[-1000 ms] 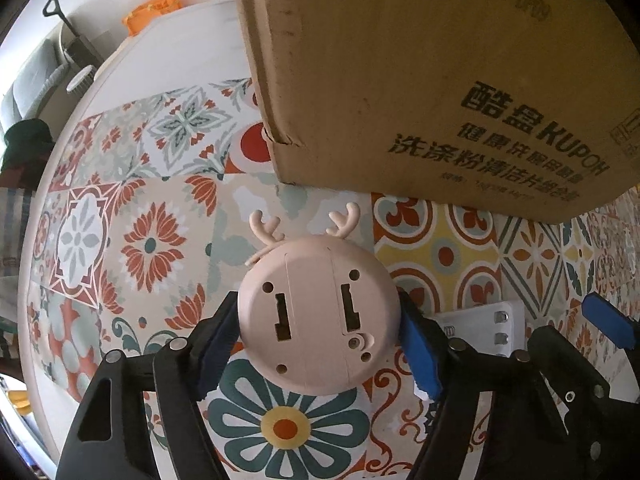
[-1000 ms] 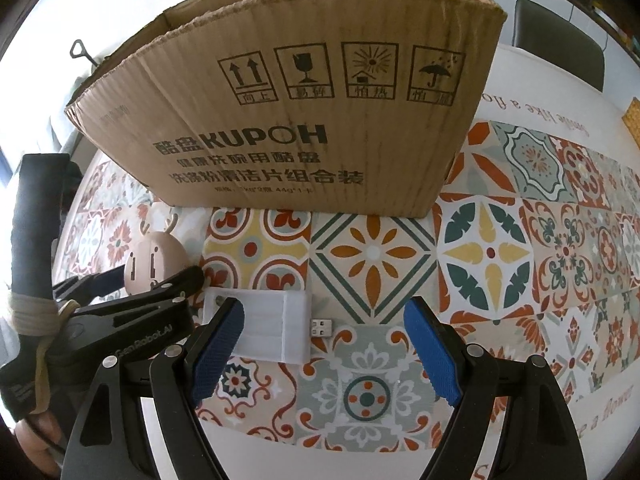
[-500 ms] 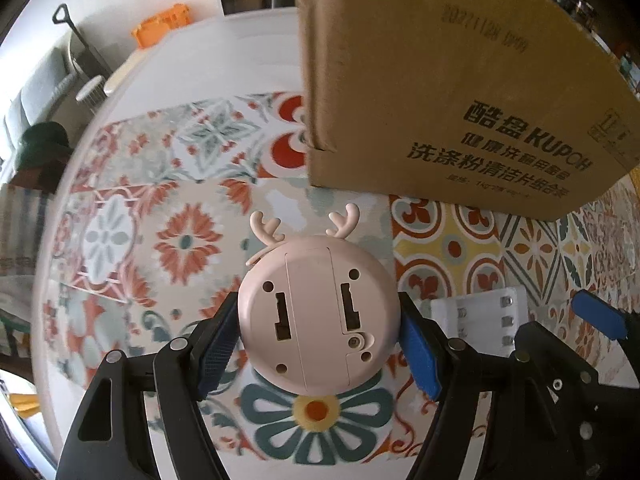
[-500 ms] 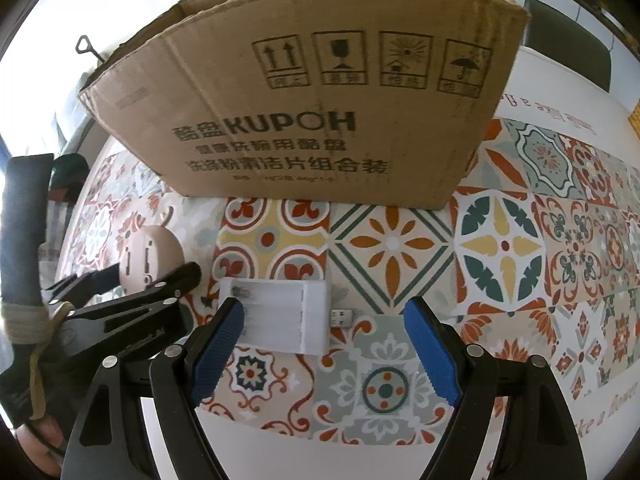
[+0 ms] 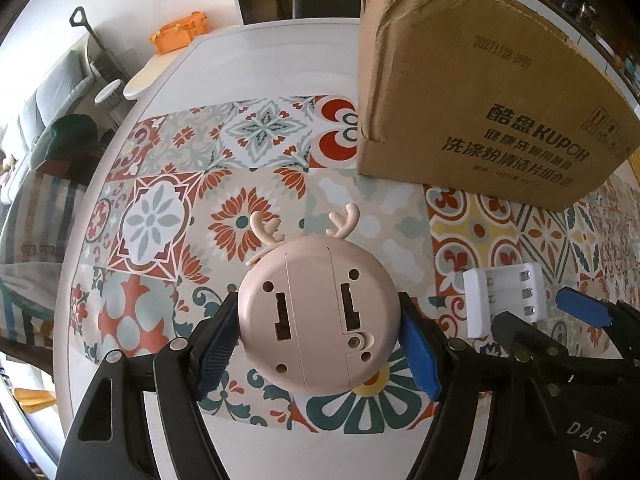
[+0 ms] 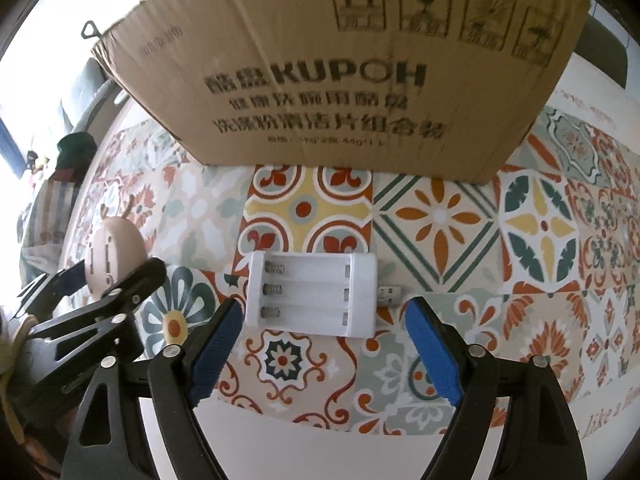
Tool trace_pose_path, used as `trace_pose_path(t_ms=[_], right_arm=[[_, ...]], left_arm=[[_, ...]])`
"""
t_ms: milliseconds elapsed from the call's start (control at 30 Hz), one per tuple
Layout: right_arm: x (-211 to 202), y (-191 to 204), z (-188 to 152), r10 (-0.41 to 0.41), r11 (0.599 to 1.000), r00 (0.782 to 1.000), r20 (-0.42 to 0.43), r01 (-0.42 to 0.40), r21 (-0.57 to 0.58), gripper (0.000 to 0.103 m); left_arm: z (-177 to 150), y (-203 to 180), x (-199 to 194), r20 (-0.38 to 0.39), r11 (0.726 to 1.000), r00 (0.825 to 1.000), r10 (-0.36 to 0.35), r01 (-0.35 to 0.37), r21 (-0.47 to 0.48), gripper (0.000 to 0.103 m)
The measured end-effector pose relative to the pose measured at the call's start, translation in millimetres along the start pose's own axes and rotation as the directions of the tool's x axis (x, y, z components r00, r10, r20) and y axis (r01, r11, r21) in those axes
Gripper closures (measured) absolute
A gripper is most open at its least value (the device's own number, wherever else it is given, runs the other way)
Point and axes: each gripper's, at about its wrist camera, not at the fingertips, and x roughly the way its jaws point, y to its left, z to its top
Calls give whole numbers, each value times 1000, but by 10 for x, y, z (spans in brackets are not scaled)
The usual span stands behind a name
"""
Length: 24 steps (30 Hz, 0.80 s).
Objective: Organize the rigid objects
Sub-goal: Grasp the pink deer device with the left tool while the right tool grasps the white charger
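A round pink deer-shaped gadget with antlers point(image 5: 318, 320) hangs above the patterned tablecloth, its back side facing me, with my left gripper point(image 5: 318, 340) shut on its two sides. A white battery charger with a USB plug point(image 6: 312, 294) lies flat on the cloth. My right gripper point(image 6: 324, 344) hovers just in front of it, its jaws opening, nothing between the blue pads. The right wrist view also shows the pink gadget point(image 6: 114, 248) at the far left. The charger point(image 5: 502, 300) appears to the right in the left wrist view, beside the right gripper's blue pad.
A large brown cardboard box point(image 6: 340, 72) stands on the table behind both objects; it point(image 5: 480, 92) fills the upper right of the left wrist view. The round table's edge point(image 5: 68, 280) curves along the left, with a sofa and an orange bag beyond.
My left gripper has lifted the pink gadget and drawn back from the box. My right gripper has come down toward the charger, which now looks larger, and its jaws have spread slightly.
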Motion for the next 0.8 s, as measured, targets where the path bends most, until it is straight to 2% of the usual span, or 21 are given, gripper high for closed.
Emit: trace_pose_path(t_ms=[267, 600, 800], right_arm=[[191, 79, 13, -21, 1000, 999, -25, 21, 5, 13], [393, 338, 88, -68, 997, 998, -17, 68, -39, 13], [399, 380, 5, -65, 998, 996, -54, 64, -10, 13]], left_arm=[[48, -33, 24, 4, 999, 999, 34, -34, 1, 29], [24, -2, 99, -15, 999, 999, 33, -33, -9, 29], [45, 37, 105, -9, 999, 999, 38, -38, -9, 29]])
